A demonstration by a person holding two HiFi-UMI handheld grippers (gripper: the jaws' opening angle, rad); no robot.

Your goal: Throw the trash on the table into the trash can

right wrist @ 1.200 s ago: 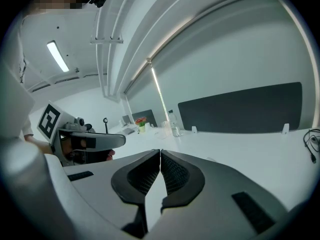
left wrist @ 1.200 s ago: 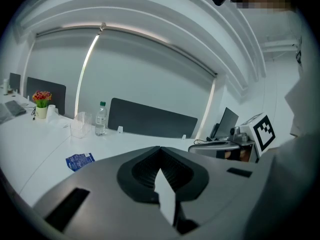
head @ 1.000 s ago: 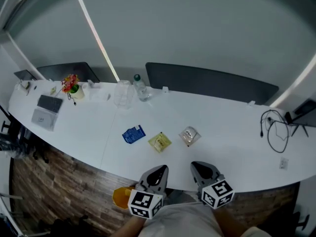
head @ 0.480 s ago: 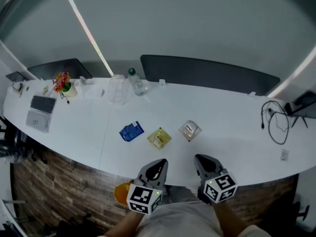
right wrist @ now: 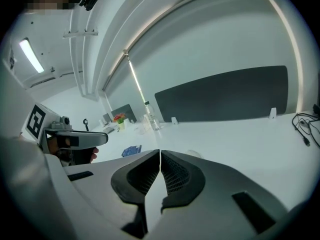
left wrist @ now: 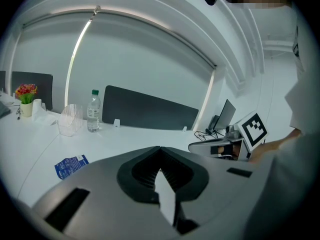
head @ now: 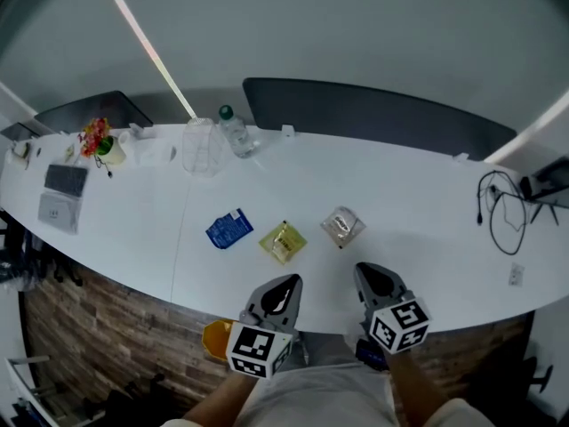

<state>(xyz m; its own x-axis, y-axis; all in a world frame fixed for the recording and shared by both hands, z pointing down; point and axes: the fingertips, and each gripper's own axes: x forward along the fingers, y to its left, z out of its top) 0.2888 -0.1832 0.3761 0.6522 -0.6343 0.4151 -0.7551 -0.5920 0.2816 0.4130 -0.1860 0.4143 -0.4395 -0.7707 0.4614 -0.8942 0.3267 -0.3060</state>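
The left hand-held gripper [head: 284, 285] and right hand-held gripper [head: 372, 274] are both closed and empty, near the yellow packet [head: 283, 241] on the table [head: 436, 229]. A blue wrapper [head: 228, 229] lies to the packet's left and a clear wrapper [head: 341, 226] to its right.

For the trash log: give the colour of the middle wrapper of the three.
The middle wrapper is yellow, clearest in the head view.

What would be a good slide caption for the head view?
Both shut, the left gripper and right gripper hover at the table edge facing a blue wrapper, yellow wrapper and clear wrapper.
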